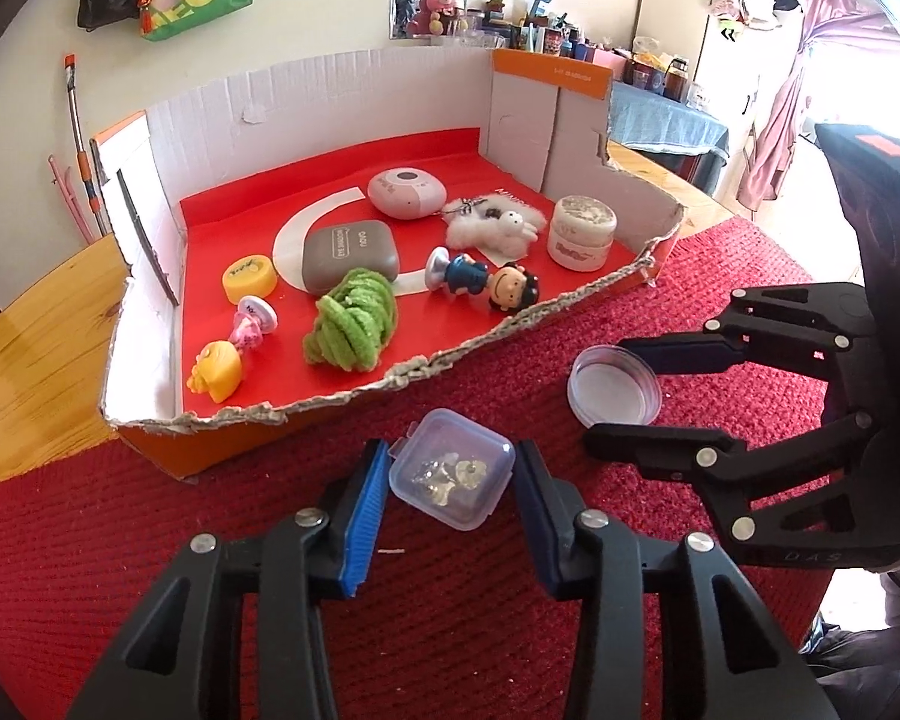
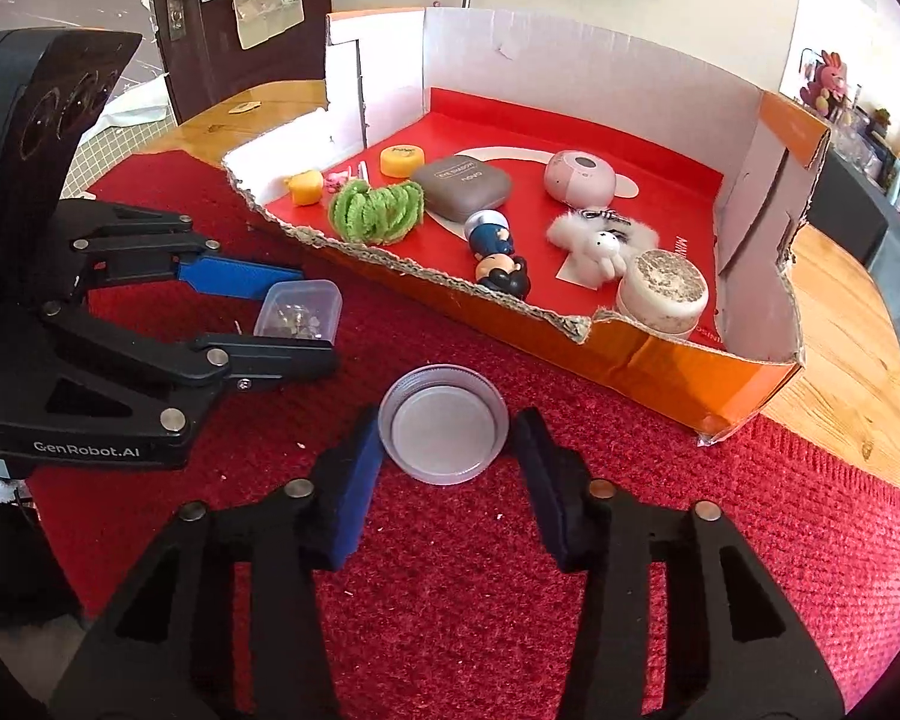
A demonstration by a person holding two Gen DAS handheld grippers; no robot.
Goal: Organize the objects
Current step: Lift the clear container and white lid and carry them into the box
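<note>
A small clear square box (image 1: 453, 477) with metal bits inside sits on the red mat, just in front of the torn cardboard tray (image 1: 330, 108). My left gripper (image 1: 453, 456) has both pads against its sides; the right wrist view shows the same grip on the box (image 2: 297, 312) by the left gripper (image 2: 315, 315). A clear round lid (image 2: 444, 432) lies flat on the mat to the right. My right gripper (image 2: 448, 420) presses on its rim from both sides, as the left wrist view also shows for the lid (image 1: 615, 387) and right gripper (image 1: 606, 393).
The tray holds a green chenille bundle (image 1: 354, 318), a grey case (image 1: 348, 255), a pink round device (image 1: 405, 192), a fluffy white bunny (image 1: 498, 231), a white jar (image 1: 582, 231), a doll figurine (image 1: 492, 282) and small yellow toys. The red mat (image 1: 510, 570) covers a wooden table (image 2: 840, 330).
</note>
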